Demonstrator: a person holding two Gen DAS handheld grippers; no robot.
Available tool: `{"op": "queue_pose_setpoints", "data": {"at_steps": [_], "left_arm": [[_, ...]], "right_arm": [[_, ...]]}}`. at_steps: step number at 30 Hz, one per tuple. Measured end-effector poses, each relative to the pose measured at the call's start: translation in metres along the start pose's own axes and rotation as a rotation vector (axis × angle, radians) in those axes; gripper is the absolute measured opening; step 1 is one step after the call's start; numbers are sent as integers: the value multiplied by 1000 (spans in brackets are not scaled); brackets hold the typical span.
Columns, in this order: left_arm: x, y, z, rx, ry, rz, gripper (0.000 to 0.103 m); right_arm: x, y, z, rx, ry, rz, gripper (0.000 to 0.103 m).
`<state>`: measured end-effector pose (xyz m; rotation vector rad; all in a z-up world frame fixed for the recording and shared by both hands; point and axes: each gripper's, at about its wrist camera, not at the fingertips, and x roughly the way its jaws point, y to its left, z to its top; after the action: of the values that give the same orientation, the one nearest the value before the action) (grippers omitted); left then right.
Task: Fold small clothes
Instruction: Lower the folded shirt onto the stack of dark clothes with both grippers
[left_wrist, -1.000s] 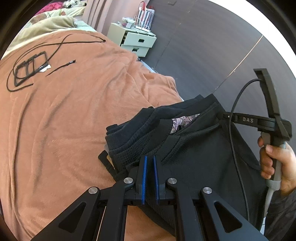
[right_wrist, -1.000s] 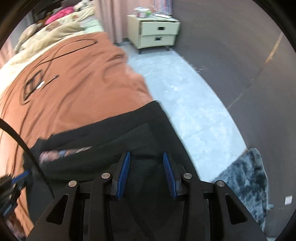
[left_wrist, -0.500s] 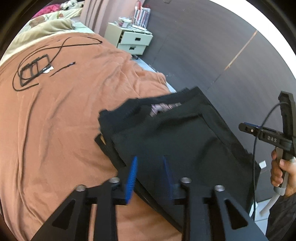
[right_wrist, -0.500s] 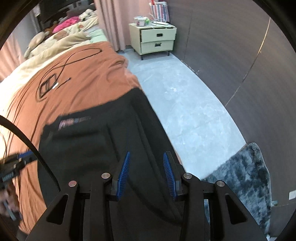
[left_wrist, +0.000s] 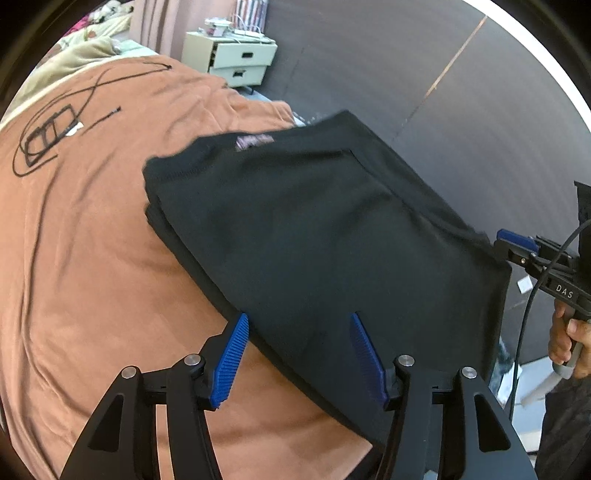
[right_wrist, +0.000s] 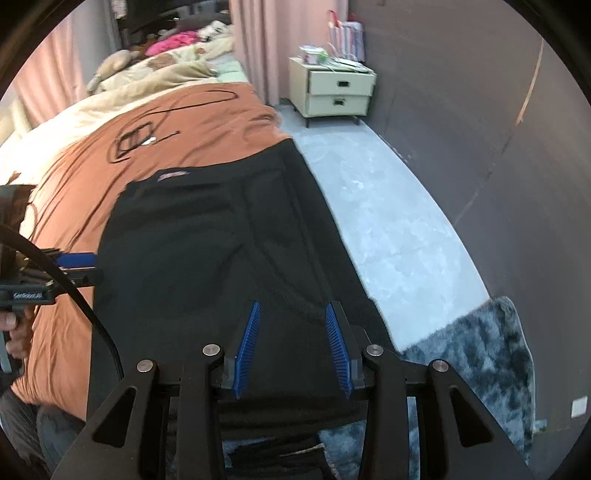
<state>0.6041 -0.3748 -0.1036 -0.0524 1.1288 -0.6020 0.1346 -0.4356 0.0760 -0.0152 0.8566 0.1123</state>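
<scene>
The black garment (left_wrist: 314, 229) lies spread flat on the brown blanket (left_wrist: 92, 221) at the bed's edge, stretching ahead of both claws, its small pinkish label (left_wrist: 255, 140) at the far end. The left claw (left_wrist: 299, 354) stands wide apart over the near hem, gripping nothing. The right claw (right_wrist: 293, 343) is also apart above the cloth, with the grey rug (right_wrist: 480, 354) to its right.

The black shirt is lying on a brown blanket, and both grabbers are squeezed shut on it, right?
Not quite. The black shirt does lie on the brown blanket, but both wrist views show the left gripper and right gripper open, with nothing pinched.
</scene>
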Motion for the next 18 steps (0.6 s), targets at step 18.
{"op": "queue_pose_setpoints", "data": {"at_steps": [18], "left_arm": [[7, -41, -49, 74, 79, -49, 64]], "right_arm": [[16, -10, -58, 4, 78, -59, 39]]}}
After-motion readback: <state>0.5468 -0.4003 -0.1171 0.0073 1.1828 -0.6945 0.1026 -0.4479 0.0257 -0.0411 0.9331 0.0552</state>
